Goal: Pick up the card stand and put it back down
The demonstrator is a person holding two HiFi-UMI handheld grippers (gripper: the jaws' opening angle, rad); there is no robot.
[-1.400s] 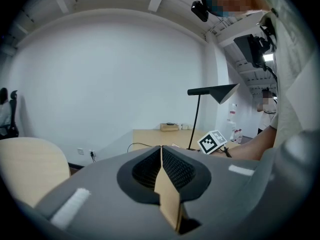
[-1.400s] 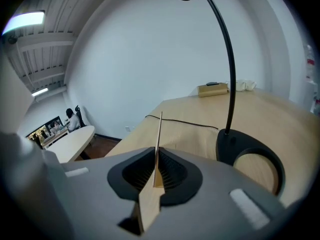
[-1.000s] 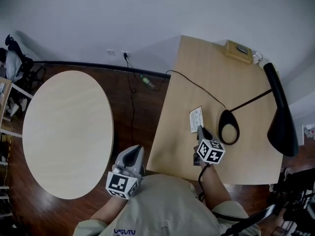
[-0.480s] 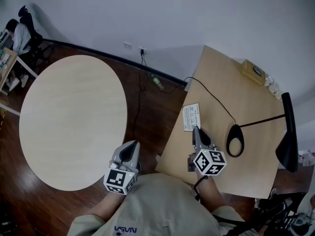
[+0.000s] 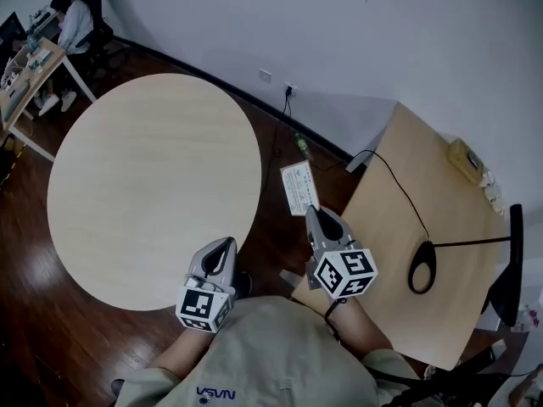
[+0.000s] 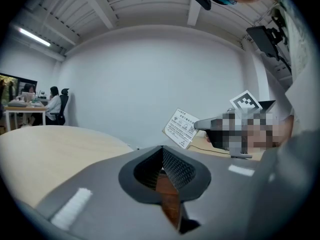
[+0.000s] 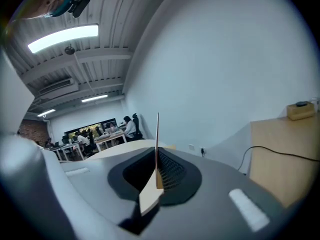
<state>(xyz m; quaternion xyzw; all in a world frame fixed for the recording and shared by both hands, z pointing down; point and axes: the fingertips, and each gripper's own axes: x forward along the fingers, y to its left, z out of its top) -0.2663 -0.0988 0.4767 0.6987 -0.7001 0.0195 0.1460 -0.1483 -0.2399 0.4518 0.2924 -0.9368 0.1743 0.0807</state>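
The right gripper, jaws clamped on the base of the card stand, holds it upright beyond them, clear of the counter, probably ready to be set back down, while the left gripper hangs closed and empty.

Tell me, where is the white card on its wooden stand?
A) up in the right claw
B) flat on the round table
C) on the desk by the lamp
A: the right claw grips the white card on its wooden stand, lifted in the air.

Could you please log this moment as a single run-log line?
right gripper: shut on card stand | card stand: aloft, between round table and desk | left gripper: shut, empty
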